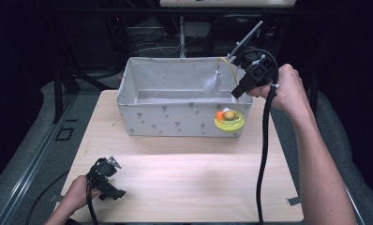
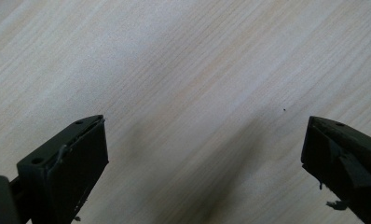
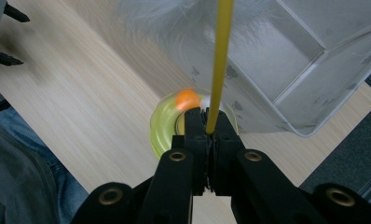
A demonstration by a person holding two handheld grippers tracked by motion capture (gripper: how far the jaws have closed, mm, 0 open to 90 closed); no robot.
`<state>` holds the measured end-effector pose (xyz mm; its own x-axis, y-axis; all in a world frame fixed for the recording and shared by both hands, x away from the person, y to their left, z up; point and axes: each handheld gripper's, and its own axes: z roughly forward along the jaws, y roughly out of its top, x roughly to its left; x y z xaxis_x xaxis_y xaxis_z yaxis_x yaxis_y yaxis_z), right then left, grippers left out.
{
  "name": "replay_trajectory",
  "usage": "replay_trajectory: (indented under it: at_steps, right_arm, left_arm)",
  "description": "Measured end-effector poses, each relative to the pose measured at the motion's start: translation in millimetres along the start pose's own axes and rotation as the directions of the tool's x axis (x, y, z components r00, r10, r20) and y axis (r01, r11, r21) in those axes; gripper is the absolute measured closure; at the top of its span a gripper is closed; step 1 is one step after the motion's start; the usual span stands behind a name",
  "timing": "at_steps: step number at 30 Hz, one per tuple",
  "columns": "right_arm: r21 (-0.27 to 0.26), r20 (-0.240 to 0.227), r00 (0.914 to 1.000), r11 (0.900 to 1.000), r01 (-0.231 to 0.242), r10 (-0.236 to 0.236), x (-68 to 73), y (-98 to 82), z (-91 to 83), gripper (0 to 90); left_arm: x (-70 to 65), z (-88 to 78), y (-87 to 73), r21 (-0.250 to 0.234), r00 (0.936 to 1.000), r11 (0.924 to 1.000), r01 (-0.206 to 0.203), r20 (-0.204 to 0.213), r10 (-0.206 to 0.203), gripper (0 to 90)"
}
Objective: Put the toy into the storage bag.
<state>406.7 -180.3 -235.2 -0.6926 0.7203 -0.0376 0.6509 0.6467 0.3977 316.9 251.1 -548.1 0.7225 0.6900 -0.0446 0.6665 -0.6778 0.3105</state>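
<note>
Right now I have the right gripper (image 3: 210,122) clamped tight on the thin yellow wand (image 3: 219,60) of a cat toy, held up at the right end of the grey fabric storage box (image 1: 142,119). The toy's yellow-green round base with its orange ball (image 1: 229,121) hangs just outside the box's front right corner, while the white feather tuft (image 1: 210,83) on the wand dangles over the inside. As I judge it, the step is getting the whole toy into the box, so I should raise the base above the rim before carrying it inward, keeping the grip firm since the thin wand could twist. My left gripper (image 1: 110,180), jaws wide apart, rests on the pale wooden table (image 1: 189,187), well apart.
</note>
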Motion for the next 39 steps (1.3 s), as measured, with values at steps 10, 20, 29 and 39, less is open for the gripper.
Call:
replay_trajectory:
  at_steps: [10,20,29,39]
  right_arm:
    - [-0.012,0.006,0.9998,1.0,-0.017,0.017,-6.3,6.2,-9.2,88.3]
    - [-0.015,0.016,0.9996,1.0,-0.025,0.025,-10.8,9.0,-14.1,88.3]
    - [-0.021,0.026,0.9989,0.999,-0.038,0.038,-16.5,11.6,-19.7,88.3]
    - [-0.03,0.046,0.9972,0.998,-0.057,0.059,-23.0,22.4,-27.3,88.3]
  left_arm:
    - [0.3,-0.4,0.0,0.0,1.0,1.0,0.0,0.002,0.0,0.5]
    - [0.4,0.0,-0.2,0.001,1.0,1.0,0.001,0.003,-0.001,0.5]
    - [0.3,-0.1,0.0,0.002,1.0,1.0,0.001,0.003,-0.001,0.5]
    - [0.5,0.1,-1.0,0.0,1.0,1.0,0.005,0.004,-0.005,0.5]
